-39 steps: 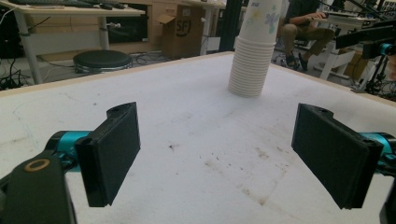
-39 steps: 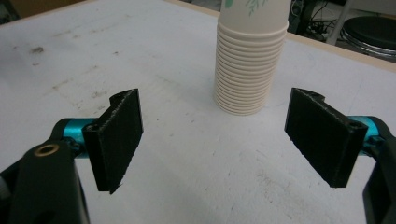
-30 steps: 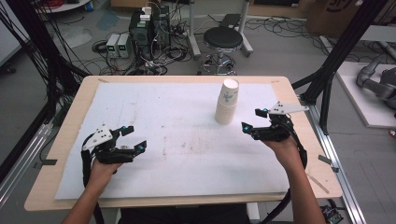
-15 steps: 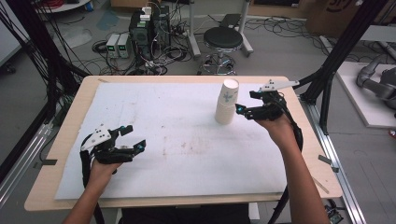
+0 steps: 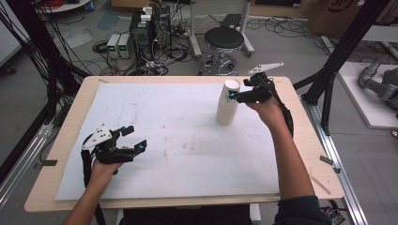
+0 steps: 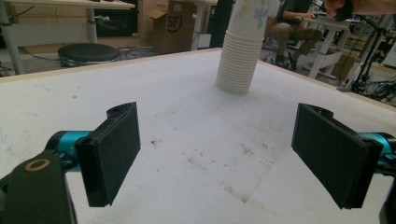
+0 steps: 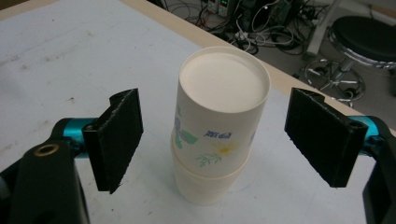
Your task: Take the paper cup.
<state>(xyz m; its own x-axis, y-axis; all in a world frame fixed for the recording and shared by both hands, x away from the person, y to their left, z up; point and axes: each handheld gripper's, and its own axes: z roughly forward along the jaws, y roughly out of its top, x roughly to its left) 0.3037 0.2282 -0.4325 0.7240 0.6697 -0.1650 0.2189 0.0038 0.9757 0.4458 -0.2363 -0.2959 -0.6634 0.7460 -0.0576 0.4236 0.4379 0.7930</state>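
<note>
Right hand-held gripper [image 7: 212, 140], jaws wide open, flanks upside-down stack of flower-printed white paper cups [image 7: 219, 126], not touching.

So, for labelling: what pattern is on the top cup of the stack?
The top cup is white with a flower print, yellow bloom and green leaves; clearest in the right gripper view.

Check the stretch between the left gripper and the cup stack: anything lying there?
Nothing: in the high view, only bare, scuffed white mat separates the left gripper from the cup stack. The left gripper view shows the same.
</note>
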